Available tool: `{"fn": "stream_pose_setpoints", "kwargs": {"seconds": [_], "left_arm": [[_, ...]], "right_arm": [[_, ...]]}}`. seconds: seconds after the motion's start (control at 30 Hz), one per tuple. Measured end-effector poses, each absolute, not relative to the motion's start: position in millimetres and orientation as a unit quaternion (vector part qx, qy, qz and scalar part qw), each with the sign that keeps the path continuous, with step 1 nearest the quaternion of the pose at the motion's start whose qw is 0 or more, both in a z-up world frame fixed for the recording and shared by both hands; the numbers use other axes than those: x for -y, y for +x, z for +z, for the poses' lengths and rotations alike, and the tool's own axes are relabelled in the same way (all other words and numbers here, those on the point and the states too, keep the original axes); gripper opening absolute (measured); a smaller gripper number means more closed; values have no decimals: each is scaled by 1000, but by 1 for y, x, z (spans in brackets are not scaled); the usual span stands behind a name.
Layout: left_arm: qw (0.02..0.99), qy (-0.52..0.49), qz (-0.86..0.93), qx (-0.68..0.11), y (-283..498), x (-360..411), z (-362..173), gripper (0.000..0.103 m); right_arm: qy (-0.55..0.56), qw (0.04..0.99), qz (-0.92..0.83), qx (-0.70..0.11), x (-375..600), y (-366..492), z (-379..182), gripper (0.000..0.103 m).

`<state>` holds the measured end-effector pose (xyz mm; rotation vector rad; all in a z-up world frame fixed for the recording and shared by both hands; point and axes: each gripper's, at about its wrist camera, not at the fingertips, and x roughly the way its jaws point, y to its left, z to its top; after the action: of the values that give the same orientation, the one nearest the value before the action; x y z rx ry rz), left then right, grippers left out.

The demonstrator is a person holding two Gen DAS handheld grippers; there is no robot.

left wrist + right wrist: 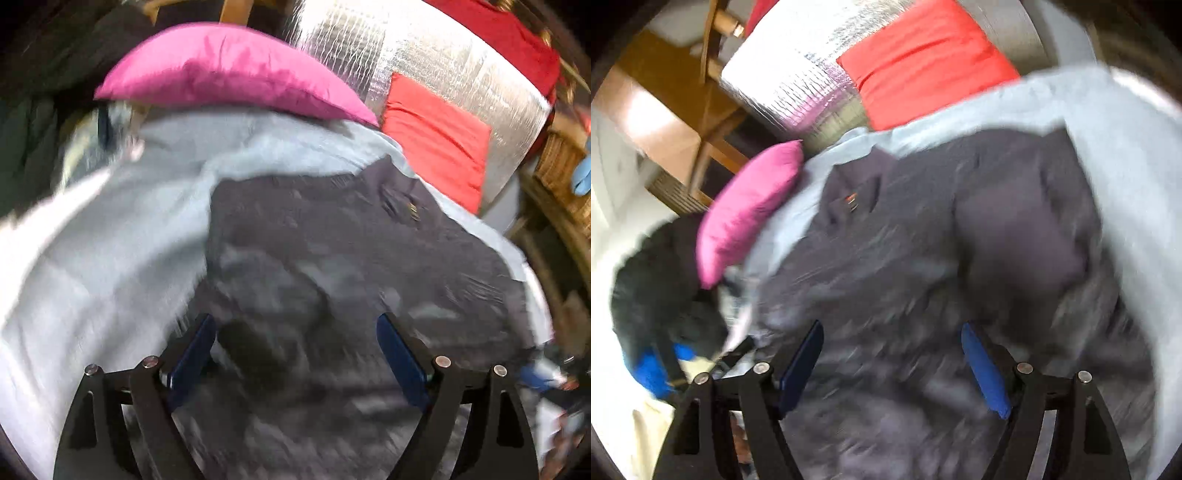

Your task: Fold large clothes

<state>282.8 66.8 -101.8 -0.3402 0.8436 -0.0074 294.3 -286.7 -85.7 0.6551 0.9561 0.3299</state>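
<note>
A large dark grey garment (332, 258) lies spread on a pale blue sheet (110, 258); it also fills the right wrist view (960, 258), over the same sheet (1126, 166). A small label shows near its far edge (412, 211) (852, 201). My left gripper (295, 332) is open just above the near part of the garment, nothing between its blue pads (400, 363). My right gripper (892, 339) is open over the garment too, its blue pads (984, 369) empty. Both views are motion-blurred.
A magenta pillow (229, 70) (746, 210) lies at the sheet's far edge. A silver quilted cover (443, 55) (790, 74) with a red cushion (436, 140) (923, 62) lies beyond. Wooden furniture (665, 110) and a wicker basket (561, 173) stand at the sides.
</note>
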Motion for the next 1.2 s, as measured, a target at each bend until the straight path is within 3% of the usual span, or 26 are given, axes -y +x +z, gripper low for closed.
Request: {"fn": "stream_pose_setpoints", "kwargs": {"seconds": [0.23, 0.3, 0.33, 0.37, 0.4, 0.5, 0.57, 0.63, 0.7, 0.77, 0.83, 0.93, 1.03, 1.13, 1.2], "left_arm": [[850, -254, 20, -461, 293, -65, -142, 89], [850, -276, 31, -447, 296, -69, -137, 89], [850, -286, 32, -442, 298, -72, -133, 71], [853, -286, 34, -436, 299, -74, -130, 48], [856, -273, 46, -436, 302, -76, -127, 18], [864, -242, 50, -439, 310, -75, -139, 15], [882, -180, 61, -432, 312, -64, -146, 15], [883, -165, 62, -434, 314, -60, -142, 15], [873, -192, 57, -445, 317, -71, -142, 17], [865, -209, 46, -455, 317, -78, -138, 22], [864, -214, 47, -453, 309, -87, -133, 52], [872, -210, 34, -442, 286, -86, -120, 60], [891, -188, 29, -413, 277, -78, -105, 61], [908, -159, 34, -386, 285, -66, -98, 66], [900, -146, 42, -409, 300, -61, -110, 69]], "right_arm": [[484, 737, 121, -456, 304, 311, -144, 80], [493, 738, 109, -448, 307, 318, -146, 69], [492, 740, 101, -447, 308, 321, -146, 38], [487, 743, 92, -450, 310, 324, -144, 14], [481, 750, 87, -446, 310, 325, -140, 12], [391, 818, 86, -412, 301, 323, -101, 10], [326, 825, 74, -455, 283, 333, -119, 10], [361, 795, 81, -480, 286, 334, -148, 13], [389, 795, 92, -456, 294, 326, -143, 23], [401, 787, 100, -458, 298, 320, -138, 42], [395, 789, 114, -456, 299, 310, -125, 65], [381, 798, 130, -448, 307, 291, -107, 66], [389, 807, 144, -420, 318, 272, -83, 66], [400, 815, 160, -387, 318, 287, -67, 66], [397, 818, 167, -381, 317, 302, -72, 66]]}}
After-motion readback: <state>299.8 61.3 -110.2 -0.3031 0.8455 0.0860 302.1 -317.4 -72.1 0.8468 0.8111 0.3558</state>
